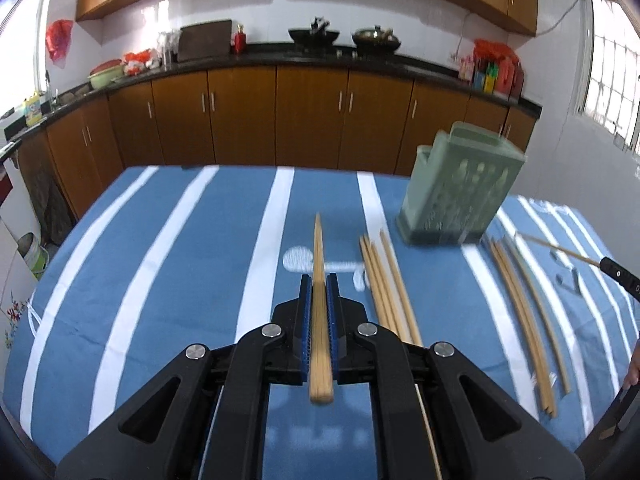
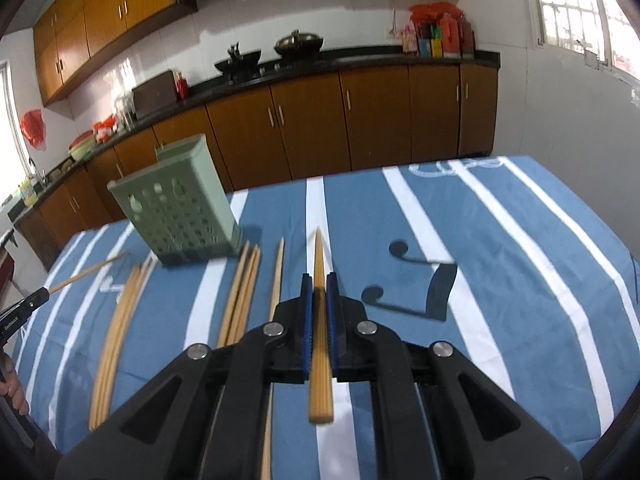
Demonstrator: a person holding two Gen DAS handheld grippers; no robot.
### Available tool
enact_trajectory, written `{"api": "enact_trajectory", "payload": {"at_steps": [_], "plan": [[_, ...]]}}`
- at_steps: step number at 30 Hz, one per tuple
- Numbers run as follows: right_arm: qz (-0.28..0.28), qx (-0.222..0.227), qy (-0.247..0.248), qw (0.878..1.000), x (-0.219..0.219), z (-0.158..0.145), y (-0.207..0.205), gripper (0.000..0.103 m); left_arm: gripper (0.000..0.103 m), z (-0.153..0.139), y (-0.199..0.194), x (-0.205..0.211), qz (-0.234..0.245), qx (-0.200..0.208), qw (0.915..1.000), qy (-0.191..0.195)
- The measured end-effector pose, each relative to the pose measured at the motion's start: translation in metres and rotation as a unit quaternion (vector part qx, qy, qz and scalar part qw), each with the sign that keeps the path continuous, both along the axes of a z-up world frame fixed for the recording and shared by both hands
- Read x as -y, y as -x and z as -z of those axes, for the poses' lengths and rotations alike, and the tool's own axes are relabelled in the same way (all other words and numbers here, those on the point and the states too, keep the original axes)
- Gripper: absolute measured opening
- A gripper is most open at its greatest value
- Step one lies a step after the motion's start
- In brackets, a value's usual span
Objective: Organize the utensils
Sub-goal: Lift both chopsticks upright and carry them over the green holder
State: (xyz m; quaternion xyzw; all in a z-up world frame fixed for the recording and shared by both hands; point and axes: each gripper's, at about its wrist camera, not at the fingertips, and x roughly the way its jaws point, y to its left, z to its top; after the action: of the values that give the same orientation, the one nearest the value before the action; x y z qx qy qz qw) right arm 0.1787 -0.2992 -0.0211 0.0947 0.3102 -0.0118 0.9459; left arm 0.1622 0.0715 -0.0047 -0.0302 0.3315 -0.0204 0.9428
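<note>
I can't read a single word out here. There's white lettering on the side of the other gripper [image 2: 24, 308] at the left edge of my right wrist view, but it's too small and blurred to make out. The yellow bottle [image 1: 34, 110] on the far counter carries a label, also unreadable from here.

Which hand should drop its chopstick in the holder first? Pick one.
Either could: left gripper and right gripper are each shut on a chopstick. I'd pick right; the holder looks slightly nearer its tip.
</note>
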Motion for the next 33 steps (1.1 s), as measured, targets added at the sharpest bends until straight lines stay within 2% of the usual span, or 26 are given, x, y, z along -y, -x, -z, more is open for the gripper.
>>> {"api": "enact_trajectory", "payload": {"at_steps": [9,16,20,23,28,31,33], "plan": [[0.008,0.074,0.000,0.997,0.002,-0.042,0.001,0.008,0.007,-0.044,0.002,-0.001,-0.003,0.062,0.9979,0.016],[0.005,0.097,0.011,0.995,-0.002,-0.061,-0.003,0.008,0.007,-0.059,-0.002,0.001,-0.004,0.082,0.9966,0.005],[0.007,0.125,0.010,0.992,0.000,-0.087,-0.007,0.008,0.007,-0.077,-0.006,0.004,-0.001,0.103,0.9947,-0.005],[0.005,0.164,-0.002,0.986,0.003,-0.119,-0.008,0.008,0.007,-0.102,-0.009,0.007,0.001,0.129,0.9916,-0.006],[-0.019,0.225,-0.042,0.973,0.000,-0.171,-0.009,0.008,0.007,-0.153,-0.009,0.013,0.005,0.191,0.9814,0.020],[-0.041,0.236,-0.055,0.969,-0.008,-0.185,-0.016,0.008,0.007,-0.180,-0.009,0.022,0.007,0.231,0.9712,0.056],[-0.056,0.232,-0.058,0.969,-0.016,-0.187,-0.024,0.008,0.007,-0.187,-0.011,0.029,0.011,0.246,0.9665,0.071]]}}
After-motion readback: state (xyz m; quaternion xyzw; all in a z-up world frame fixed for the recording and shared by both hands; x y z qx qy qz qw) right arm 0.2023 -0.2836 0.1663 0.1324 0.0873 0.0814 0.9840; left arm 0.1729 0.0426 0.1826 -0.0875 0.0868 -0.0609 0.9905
